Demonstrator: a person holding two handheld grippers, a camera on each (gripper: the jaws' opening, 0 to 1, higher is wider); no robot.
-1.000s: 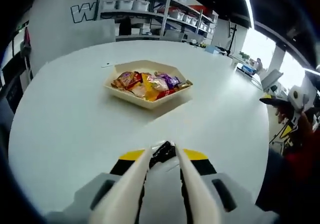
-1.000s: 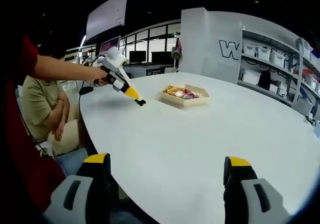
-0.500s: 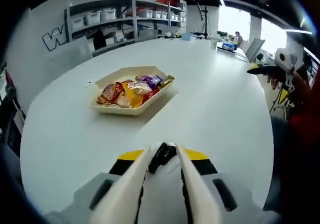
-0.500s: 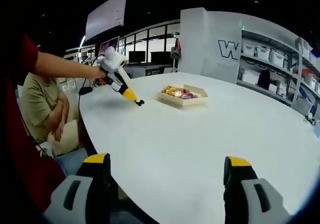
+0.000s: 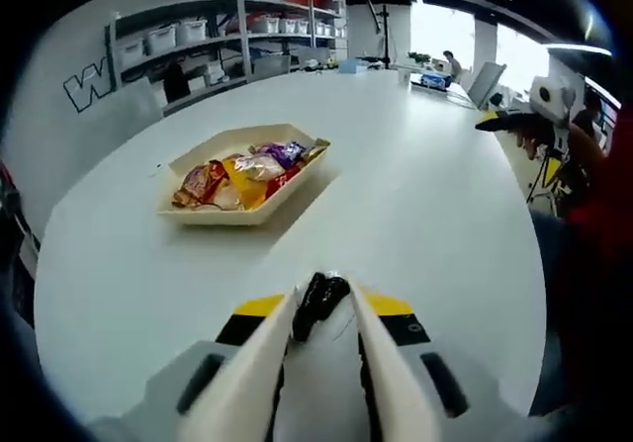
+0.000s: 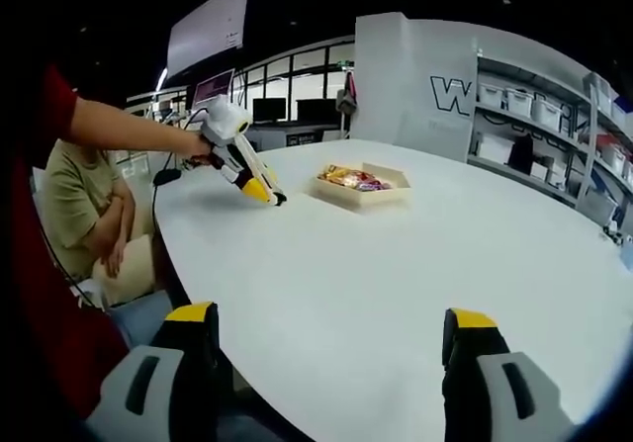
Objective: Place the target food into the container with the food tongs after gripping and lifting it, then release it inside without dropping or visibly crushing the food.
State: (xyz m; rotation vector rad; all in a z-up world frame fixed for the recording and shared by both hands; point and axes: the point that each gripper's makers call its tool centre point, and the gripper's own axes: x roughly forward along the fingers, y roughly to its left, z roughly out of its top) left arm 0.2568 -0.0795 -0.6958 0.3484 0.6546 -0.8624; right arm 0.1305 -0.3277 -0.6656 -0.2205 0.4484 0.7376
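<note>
Approach step: tongs (image 5: pixel 318 309) held in the clamped left gripper (image 5: pixel 321 315) short of the snack tray (image 5: pixel 244 211), right gripper (image 6: pixel 331 328) held wide, empty; 1 packet (image 5: pixel 240 177) must be picked next.

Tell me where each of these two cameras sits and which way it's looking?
Left gripper view: rides the left gripper, facing across the white table at the tray of snack packets; jaws nearly together.
Right gripper view: rides the right gripper, jaws wide apart, looking over the table; the person's bare arm shows.
Shared: tray, table, shelves.
</note>
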